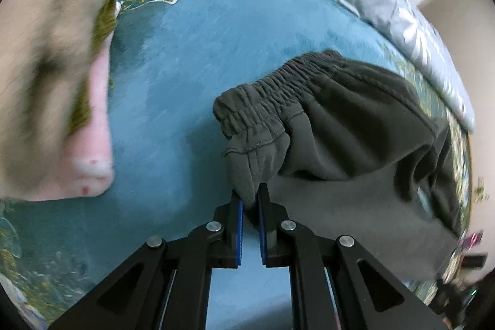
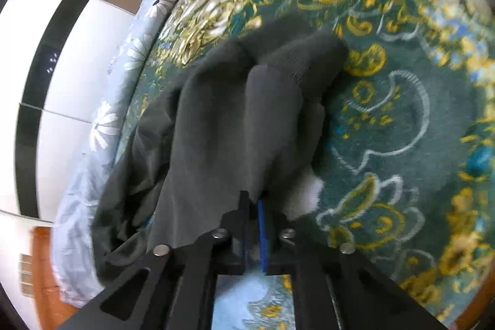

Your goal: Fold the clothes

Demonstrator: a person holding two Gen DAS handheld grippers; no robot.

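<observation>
The left tongs (image 1: 250,190) are nearly closed, pinching a corner of the dark grey sweatpants (image 1: 334,126) just below the gathered elastic waistband (image 1: 272,88). The right tongs (image 2: 252,200) are likewise pinched narrow on another part of the same sweatpants (image 2: 235,119), whose fabric hangs in long vertical folds away from the blue pads (image 2: 262,225); a small white patch (image 2: 304,194), perhaps a pocket lining or tag, shows beside them.

The garment is lifted and draped above a teal carpet (image 1: 185,51) patterned with yellow and white flowers, with much of it bunched to the right in the left wrist view. A pale blue daisy-print quilt (image 2: 102,126) lies along the carpet's edge, and a blurred beige and pink garment (image 1: 55,67) crowds the left of the left wrist view.

To do this step well, I judge both grips should stay firm and level, drawing the waistband taut so the legs hang straight before lowering them flat onto the carpet.

No brand, label or legible writing is visible.
</observation>
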